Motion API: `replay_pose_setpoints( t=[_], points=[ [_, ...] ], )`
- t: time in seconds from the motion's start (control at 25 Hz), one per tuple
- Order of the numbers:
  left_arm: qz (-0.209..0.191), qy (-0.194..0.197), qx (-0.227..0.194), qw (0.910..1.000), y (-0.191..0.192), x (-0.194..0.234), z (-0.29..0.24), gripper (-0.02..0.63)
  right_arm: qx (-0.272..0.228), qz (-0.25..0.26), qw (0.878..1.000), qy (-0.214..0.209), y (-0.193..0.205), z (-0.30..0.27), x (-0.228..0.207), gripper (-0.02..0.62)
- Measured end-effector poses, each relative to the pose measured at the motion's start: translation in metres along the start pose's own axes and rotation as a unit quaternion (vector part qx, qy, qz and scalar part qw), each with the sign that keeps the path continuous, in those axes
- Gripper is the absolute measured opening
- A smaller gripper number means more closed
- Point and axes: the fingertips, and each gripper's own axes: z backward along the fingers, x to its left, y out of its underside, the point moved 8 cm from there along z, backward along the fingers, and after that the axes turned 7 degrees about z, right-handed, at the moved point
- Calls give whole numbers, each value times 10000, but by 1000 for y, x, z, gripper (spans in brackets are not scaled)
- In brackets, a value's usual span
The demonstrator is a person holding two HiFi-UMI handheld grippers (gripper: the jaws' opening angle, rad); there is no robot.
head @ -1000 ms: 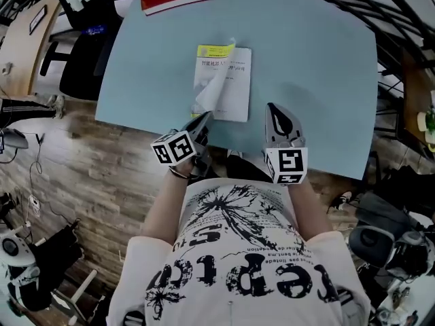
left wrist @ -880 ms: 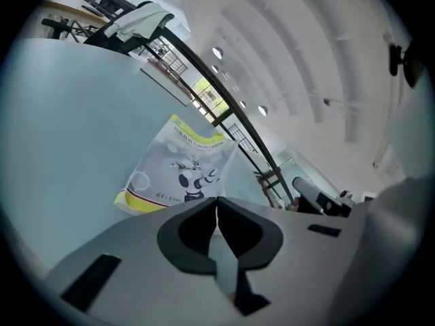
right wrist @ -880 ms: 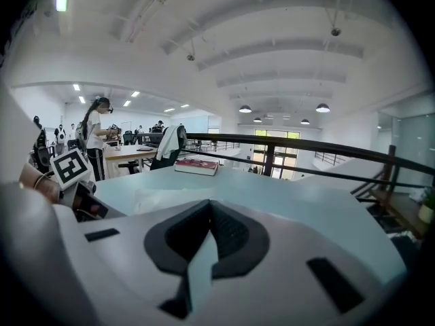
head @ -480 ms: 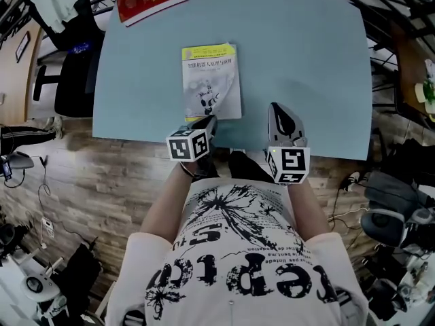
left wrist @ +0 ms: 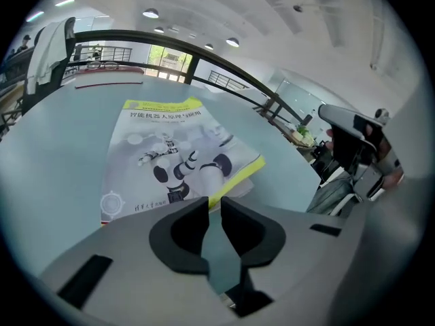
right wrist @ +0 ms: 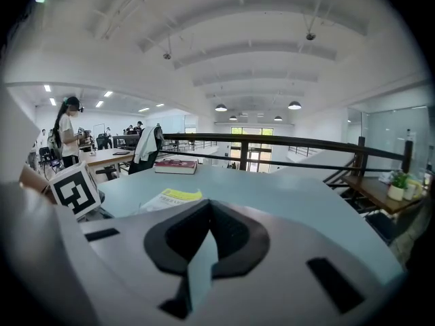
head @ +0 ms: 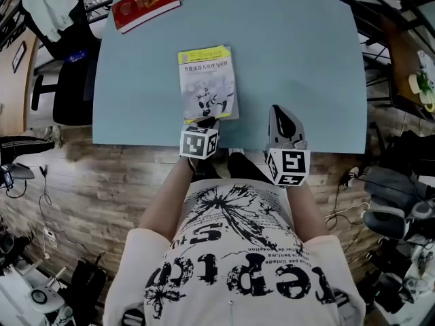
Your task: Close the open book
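Jaws of the left gripper (left wrist: pixel 213 202) stand a narrow slit apart, having just been opening, with only bare table showing between them. Their tips sit just short of the near edge of the book (head: pixel 208 82). It lies closed, front cover up, flat on the pale blue table (head: pixel 292 46), towards the person's side. Off to its right, the right gripper (right wrist: pixel 207 206) is poised over the table's near edge, jaw tips together and empty, apart from the book. A red book (head: pixel 145 3) rests at the far left corner.
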Motion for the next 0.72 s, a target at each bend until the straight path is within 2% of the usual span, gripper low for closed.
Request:
replay_pose_setpoints(
  t=[0.12,0.4,0.48,0.56,0.72],
  points=[
    [-164,204,185,9995,-3,-4,-1,120,-22,-32,10000,64,-1,0,1,11],
    [-248,253,-217,9991,-14,-5,21,126,-88,-65,9999,87,-13,-1,8,11],
    [-143,337,-422,9984,-23,-6,31,121,-181,-49,9998,55,-21,-3,12,11],
    [-30,359,-676,9971,-33,-5,43,82,-284,-46,9996,16,-29,-4,17,11],
    [-157,283,-1228,9919,-56,-3,73,39,-439,-12,9989,-161,-45,-7,30,11]
  ],
)
